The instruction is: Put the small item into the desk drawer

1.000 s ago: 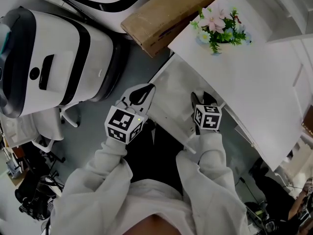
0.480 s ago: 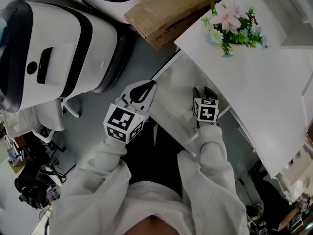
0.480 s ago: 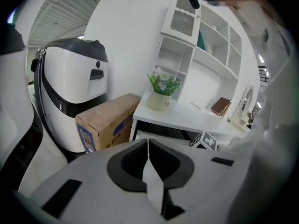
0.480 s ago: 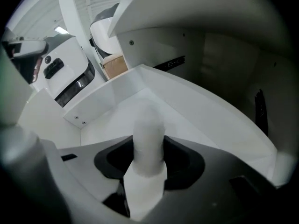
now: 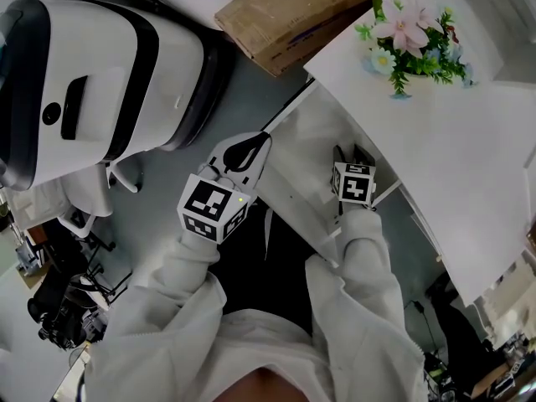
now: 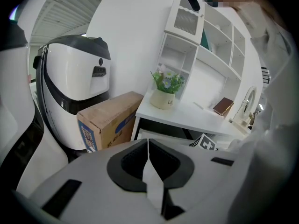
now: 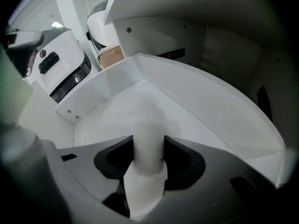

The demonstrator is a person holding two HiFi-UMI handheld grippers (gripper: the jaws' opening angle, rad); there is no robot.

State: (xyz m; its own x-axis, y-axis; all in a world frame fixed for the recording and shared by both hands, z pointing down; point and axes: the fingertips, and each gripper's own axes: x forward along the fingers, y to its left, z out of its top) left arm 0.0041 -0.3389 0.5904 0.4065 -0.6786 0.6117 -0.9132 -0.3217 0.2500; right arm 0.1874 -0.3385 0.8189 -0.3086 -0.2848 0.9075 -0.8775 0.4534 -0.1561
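The desk drawer [image 5: 300, 167] stands pulled out under the white desk top [image 5: 435, 141]. My right gripper [image 5: 347, 152] hangs over the drawer's inside. In the right gripper view it [image 7: 148, 149] is shut on a small white rounded item [image 7: 148, 129], with the drawer's white floor and walls [image 7: 196, 97] just beyond. My left gripper [image 5: 255, 145] sits at the drawer's left front corner. Its jaws [image 6: 148, 148] meet at the tips with nothing between them.
A large white and black machine [image 5: 92, 74] stands on the floor to the left. A cardboard box [image 5: 293, 15] lies beside the desk. A flower pot [image 5: 410, 36] stands on the desk, with a white shelf unit [image 6: 201, 45] and a brown book [image 6: 223, 106] behind.
The head view has shifted a little, so the desk and flowers sit further right. Both grippers keep their places at the drawer, and the right one still holds the white item.
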